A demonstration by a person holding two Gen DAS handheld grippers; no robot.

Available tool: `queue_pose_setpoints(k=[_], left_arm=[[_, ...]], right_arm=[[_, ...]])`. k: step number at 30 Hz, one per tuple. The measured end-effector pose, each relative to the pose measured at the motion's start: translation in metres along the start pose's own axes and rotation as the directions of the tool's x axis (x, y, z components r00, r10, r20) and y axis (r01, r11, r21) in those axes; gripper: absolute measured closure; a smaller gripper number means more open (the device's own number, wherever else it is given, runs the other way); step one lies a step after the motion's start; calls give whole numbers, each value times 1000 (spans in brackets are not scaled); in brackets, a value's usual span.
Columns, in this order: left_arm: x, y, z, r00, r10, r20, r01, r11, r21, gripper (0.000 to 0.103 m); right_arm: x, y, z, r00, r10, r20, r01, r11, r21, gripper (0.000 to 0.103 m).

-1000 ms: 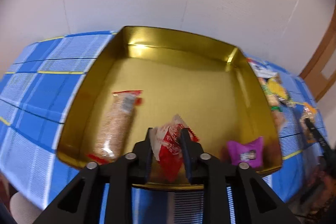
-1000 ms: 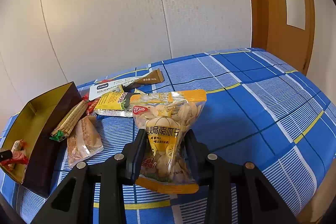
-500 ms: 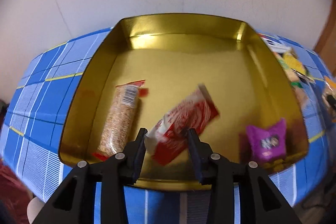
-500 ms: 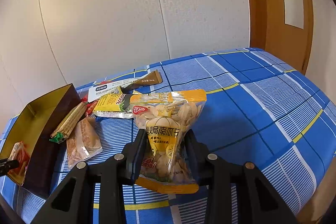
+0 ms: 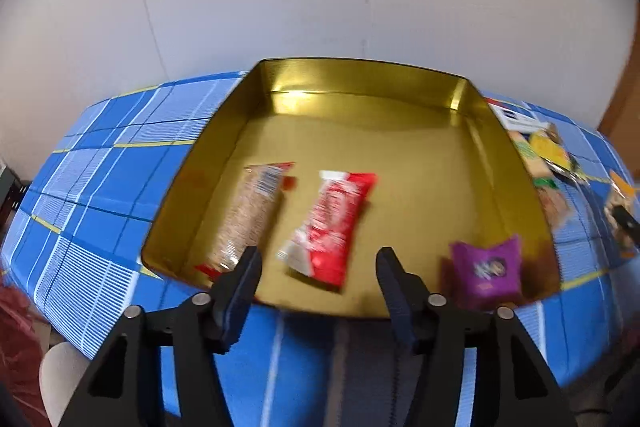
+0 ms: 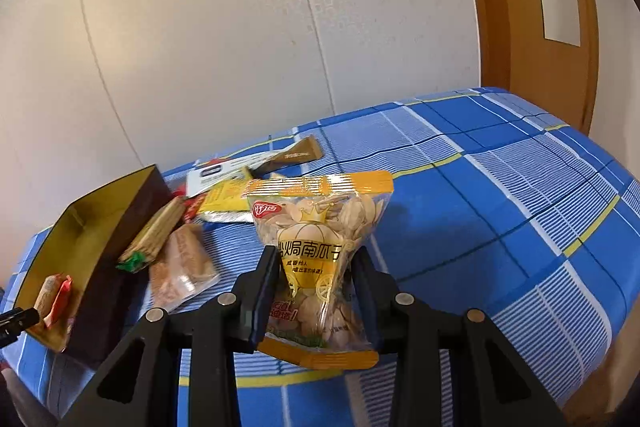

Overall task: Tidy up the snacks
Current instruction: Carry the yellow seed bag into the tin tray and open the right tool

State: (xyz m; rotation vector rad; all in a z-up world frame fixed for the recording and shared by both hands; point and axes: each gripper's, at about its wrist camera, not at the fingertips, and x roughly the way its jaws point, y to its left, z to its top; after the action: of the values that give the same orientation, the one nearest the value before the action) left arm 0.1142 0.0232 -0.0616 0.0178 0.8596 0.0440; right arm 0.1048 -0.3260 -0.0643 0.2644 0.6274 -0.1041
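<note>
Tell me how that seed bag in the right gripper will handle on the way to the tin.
Likely floppy: the pumpkin seed bag is thin clear film, pinched narrow where the right gripper holds it. Probably light, with loose seeds that may shift. Glossy film could slip, so move gently toward the gold tin.

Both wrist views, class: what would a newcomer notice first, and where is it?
The gold tray fills the left view, with a red packet lying in it just beyond the open left gripper. In the right view, the right gripper clamps a yellow seed bag above the blue checked cloth.
</note>
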Motion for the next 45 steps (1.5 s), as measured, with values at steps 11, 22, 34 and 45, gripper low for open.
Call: queue_pose_setpoints(k=[11, 22, 34, 45], left_arm=[[-33, -28, -17, 996, -74, 46, 70, 995, 76, 28], [-45, -15, -45, 994, -107, 32, 104, 992, 71, 28], [-38, -1, -56, 995, -104, 8, 104, 994, 36, 28], [-26, 11, -55, 996, -83, -22, 83, 997, 4, 28]], right_arm=[[-25, 48, -13, 992, 123, 23, -120, 988, -95, 65], [-33, 140, -19, 940, 326, -98, -339, 921, -193, 65], [-6, 213, -26, 892, 378, -247, -432, 874, -223, 65], [35, 235, -32, 842, 379, -383, -455, 882, -126, 62]])
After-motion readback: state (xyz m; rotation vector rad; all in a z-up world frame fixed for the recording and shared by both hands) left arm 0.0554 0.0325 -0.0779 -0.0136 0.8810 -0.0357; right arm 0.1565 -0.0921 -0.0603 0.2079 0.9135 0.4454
